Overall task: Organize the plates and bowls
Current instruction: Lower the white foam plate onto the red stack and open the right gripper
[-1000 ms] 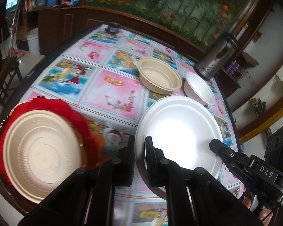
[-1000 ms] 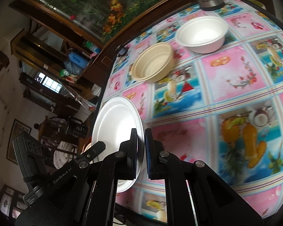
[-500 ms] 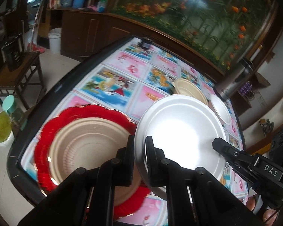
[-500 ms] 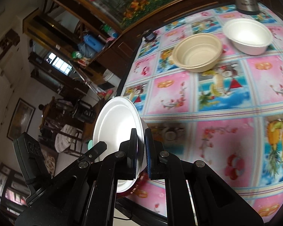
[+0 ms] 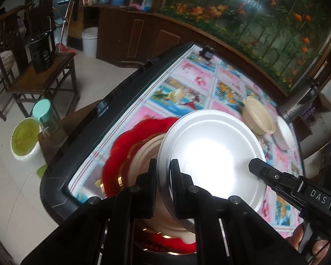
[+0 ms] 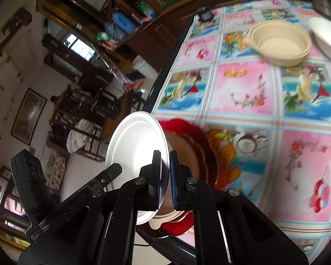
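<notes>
A white foam plate (image 5: 211,154) hangs tilted above the table, held by both grippers on opposite rims. My left gripper (image 5: 163,176) is shut on its near-left rim. In the right wrist view my right gripper (image 6: 164,167) is shut on the white plate (image 6: 136,150) at its right rim. The plate hangs over a red scalloped plate (image 5: 125,145) with a beige plate (image 5: 143,154) stacked on it, at the table's near-left corner. Both are partly hidden. A beige bowl (image 6: 280,42) and a white bowl (image 6: 328,37) sit at the far right.
The table's dark raised edge (image 5: 94,119) runs close by on the left, with floor beyond. A white bucket (image 5: 25,137) and a teal-lidded jar (image 5: 43,114) stand on the floor by a wooden chair (image 5: 44,77). A steel flask (image 5: 302,103) stands behind the bowls.
Both grippers have carried the white plate leftward across the table toward its corner. It now hangs over the red and beige plates, and the two bowls lie farther off.
</notes>
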A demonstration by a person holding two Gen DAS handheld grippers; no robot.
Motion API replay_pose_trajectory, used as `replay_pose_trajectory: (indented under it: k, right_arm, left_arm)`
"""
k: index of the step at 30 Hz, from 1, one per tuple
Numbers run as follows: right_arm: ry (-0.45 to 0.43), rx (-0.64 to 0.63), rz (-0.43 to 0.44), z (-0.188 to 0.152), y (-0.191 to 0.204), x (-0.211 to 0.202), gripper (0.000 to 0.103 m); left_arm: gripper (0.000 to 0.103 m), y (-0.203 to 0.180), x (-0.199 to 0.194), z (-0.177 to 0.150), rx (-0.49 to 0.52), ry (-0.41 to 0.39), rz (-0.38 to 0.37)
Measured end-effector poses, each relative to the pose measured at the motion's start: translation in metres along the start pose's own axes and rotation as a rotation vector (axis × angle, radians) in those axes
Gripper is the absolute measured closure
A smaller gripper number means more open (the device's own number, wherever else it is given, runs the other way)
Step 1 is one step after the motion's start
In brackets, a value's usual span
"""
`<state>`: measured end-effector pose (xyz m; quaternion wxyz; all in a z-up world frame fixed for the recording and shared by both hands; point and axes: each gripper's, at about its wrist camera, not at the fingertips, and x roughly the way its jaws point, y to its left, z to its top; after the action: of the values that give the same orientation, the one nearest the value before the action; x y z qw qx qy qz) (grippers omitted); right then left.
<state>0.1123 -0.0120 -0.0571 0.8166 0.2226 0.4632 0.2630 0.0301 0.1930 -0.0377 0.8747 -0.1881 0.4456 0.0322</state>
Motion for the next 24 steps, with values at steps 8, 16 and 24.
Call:
replay_pose_trajectory:
  k: [8, 16, 24]
  right_arm:
    - [0.067, 0.009, -0.019, -0.014, -0.008, 0.034, 0.096]
    - [0.066, -0.001, -0.036, -0.018, -0.012, 0.041, 0.096]
    - [0.021, -0.152, -0.139, -0.020, 0.006, 0.036, 0.095]
  left_arm:
    - [0.093, 0.017, 0.021, -0.011, -0.020, 0.066, 0.039]
    - [0.093, 0.018, 0.014, -0.012, 0.007, 0.054, 0.062]
    - [0.087, 0.023, -0.006, -0.009, 0.030, -0.031, 0.171]
